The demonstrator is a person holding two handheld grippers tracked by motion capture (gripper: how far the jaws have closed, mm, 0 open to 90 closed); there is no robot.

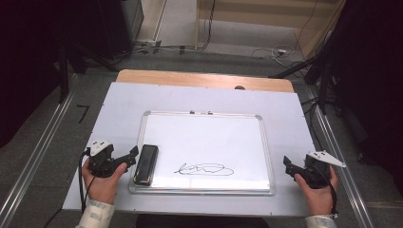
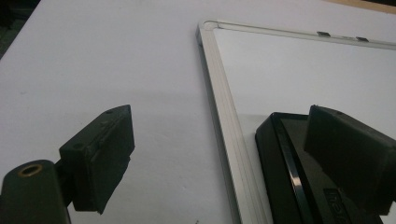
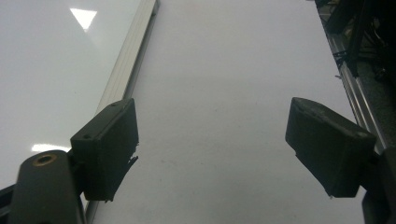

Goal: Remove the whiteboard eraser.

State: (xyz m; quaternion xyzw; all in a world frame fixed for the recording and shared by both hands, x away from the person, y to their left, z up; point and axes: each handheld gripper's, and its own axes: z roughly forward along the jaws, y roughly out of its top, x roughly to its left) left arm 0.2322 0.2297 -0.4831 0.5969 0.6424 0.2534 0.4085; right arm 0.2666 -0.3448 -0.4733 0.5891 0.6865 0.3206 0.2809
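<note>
A whiteboard with a silver frame lies flat on the white sheet that covers the counter, and the wooden edge of the counter shows at the far side. On the left part of the board lies a black eraser, with its long side along the left frame of the board and just beside it. To the right of the eraser, near the front edge of the board, there is a black scribble drawn in thin lines. The left gripper is held in the person's left hand at the left front corner of the board, and its jaws are apart and point toward the eraser. In the left gripper view the one jaw stands over the white sheet and the other jaw stands over the eraser, with the frame of the board between them; whether this jaw touches the eraser, one cannot tell. The right gripper is held in the right hand at the right front side of the board, over the white sheet. In the right gripper view its jaws are wide apart with nothing between them, and the board frame runs along the left side.
</note>
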